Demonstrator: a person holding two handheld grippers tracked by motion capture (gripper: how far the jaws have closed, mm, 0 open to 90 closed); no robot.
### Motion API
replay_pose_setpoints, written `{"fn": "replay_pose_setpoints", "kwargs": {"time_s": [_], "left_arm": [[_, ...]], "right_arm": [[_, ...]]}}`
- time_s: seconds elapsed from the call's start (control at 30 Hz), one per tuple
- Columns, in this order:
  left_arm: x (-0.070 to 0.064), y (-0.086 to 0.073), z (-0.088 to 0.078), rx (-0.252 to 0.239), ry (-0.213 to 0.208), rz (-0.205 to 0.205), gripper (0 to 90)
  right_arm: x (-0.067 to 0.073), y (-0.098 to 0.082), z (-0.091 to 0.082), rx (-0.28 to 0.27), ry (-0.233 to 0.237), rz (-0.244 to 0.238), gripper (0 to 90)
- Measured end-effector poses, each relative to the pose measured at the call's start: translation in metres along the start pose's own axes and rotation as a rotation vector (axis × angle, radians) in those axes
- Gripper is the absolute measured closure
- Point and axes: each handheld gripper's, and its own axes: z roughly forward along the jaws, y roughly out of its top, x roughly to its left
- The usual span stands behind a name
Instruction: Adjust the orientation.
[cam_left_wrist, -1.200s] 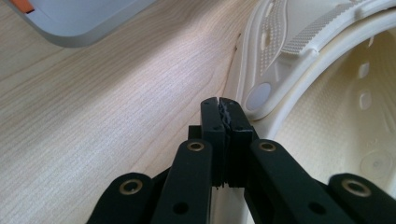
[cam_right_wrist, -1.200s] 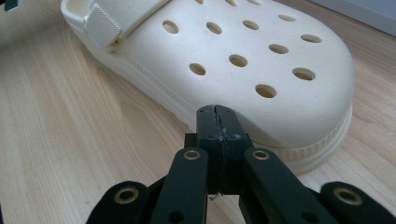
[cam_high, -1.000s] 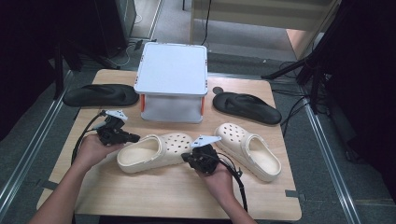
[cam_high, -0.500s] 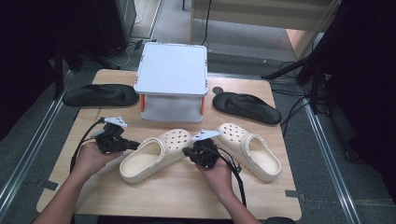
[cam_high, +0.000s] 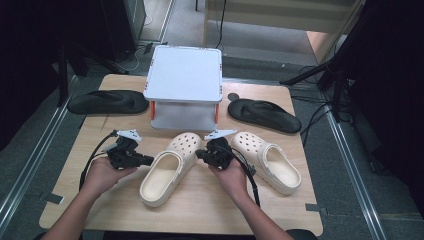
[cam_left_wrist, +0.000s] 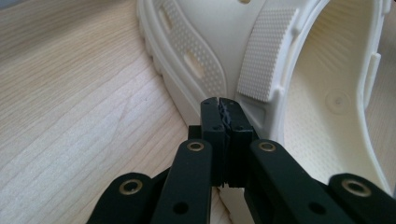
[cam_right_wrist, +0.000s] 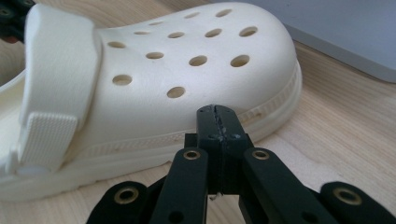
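Two cream clogs (cam_high: 167, 172) (cam_high: 267, 161), two black sandals (cam_high: 107, 101) (cam_high: 264, 115), one white box (cam_high: 184, 87)

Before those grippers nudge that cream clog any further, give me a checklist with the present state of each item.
1. Left gripper shut, nothing between its jaws: ok.
2. Right gripper shut, nothing between its jaws: ok.
3. One gripper on each side of the near clog, left at the heel opening, right at the toe side: ok.
4. Tips actually touching the clog: cannot tell; both sit right at its sole edge.
5. Near clog parallel to the second clog: not ok; they lie at different angles.
6. Bare table in front of the near clog: ok.
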Motion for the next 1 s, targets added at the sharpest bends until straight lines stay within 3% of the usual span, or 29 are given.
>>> {"fn": "replay_pose_setpoints", "kwargs": {"time_s": [0.57,0.77,1.0], "left_arm": [[-0.014,0.007,0.008,-0.014,-0.011,0.010,87.3],[-0.020,0.007,0.012,-0.009,-0.036,0.005,87.6],[-0.013,0.006,0.004,-0.053,-0.027,-0.025,83.1]], "right_arm": [[-0.005,0.016,0.014,-0.013,-0.027,0.007,90.0],[-0.008,0.017,0.017,-0.028,-0.032,0.027,90.0],[-0.009,0.016,0.014,-0.030,-0.021,0.035,86.9]]}}
